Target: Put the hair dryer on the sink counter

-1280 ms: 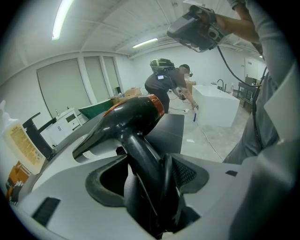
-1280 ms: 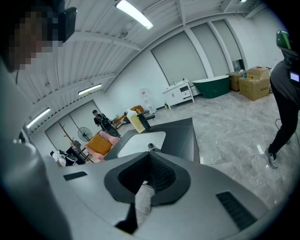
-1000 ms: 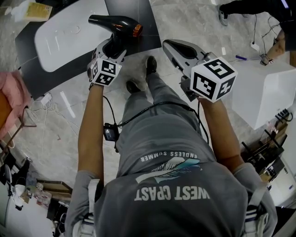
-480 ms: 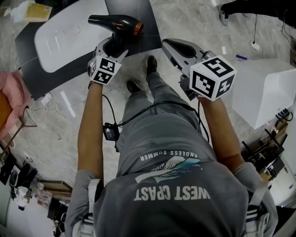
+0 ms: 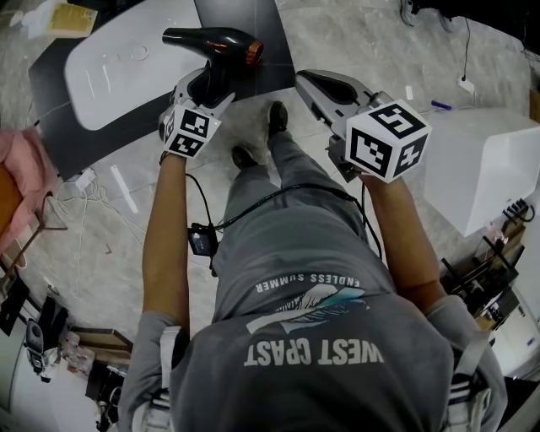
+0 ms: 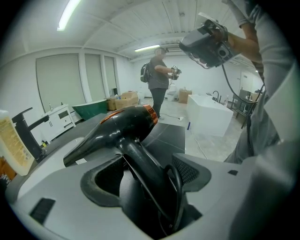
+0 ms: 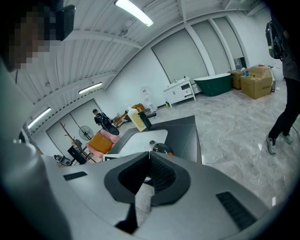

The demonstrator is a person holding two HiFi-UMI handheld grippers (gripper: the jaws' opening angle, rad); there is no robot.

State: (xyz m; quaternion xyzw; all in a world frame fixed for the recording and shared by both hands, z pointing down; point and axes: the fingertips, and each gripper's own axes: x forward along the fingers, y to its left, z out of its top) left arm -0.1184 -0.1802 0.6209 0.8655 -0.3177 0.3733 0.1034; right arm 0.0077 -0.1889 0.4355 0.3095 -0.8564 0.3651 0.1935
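Only left gripper's [image 6: 150,165] view shows just-opened fingers [image 6: 188,171] straddling hair dryer handle [image 6: 136,153].

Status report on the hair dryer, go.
Left gripper jaws just opening, handle loose between them. Right gripper shut, empty. Hair dryer down on dark counter beside white basin. Its cord loop inside left jaws; may snag.

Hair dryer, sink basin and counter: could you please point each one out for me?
hair dryer [image 5: 207,40], head view, on its black barrel.
sink basin [image 5: 126,63], head view, on its bare white bowl.
counter [image 5: 232,13], head view, on its dark top near the picture's upper edge.
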